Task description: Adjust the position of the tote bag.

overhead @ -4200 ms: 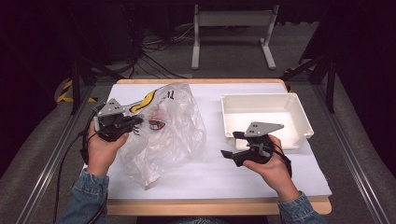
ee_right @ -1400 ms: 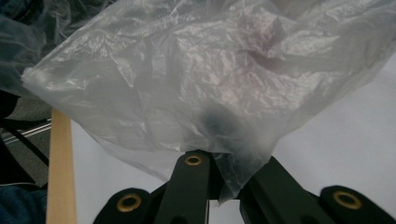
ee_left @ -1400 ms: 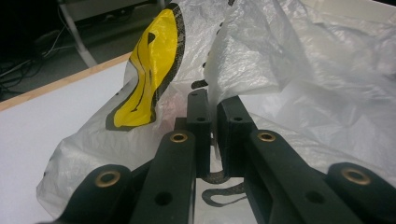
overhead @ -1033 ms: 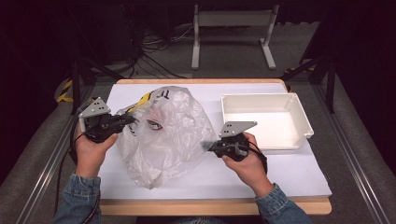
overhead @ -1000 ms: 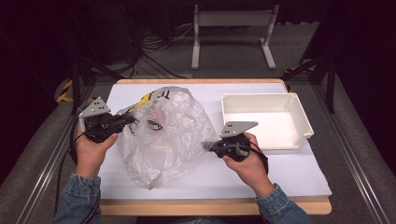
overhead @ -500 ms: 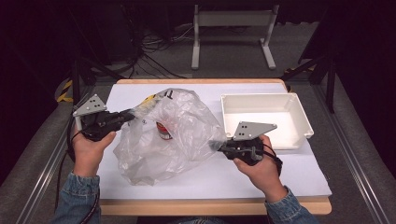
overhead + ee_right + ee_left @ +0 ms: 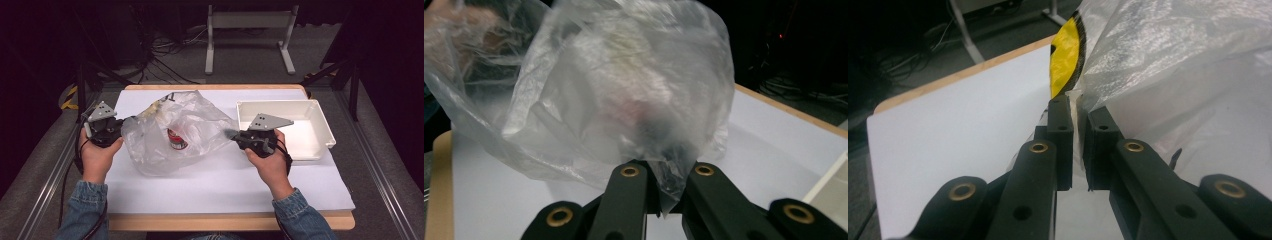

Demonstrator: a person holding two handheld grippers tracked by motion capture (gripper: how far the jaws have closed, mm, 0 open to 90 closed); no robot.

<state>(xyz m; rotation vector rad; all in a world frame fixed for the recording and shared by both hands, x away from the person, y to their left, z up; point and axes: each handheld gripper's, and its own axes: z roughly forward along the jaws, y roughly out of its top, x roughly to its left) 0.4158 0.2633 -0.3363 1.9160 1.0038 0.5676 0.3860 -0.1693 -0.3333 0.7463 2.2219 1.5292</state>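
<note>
Both hands moved apart — left gripper and right gripper each pinch the plastic bag

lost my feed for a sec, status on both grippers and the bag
Left gripper shut on bag edge. Right gripper shut on the opposite edge. Bag stretched between them, red can inside. Tray at right, nothing blocking.

Hand-held grippers: two, left hand-held gripper at frame left, right hand-held gripper right of centre.
Clear plastic bags: one, centre of frame.
Red cans: one, seen through the bag.
White trays: one, right of frame.
Surfaces: one, white-covered.
Hands: two, lower frame.
</note>
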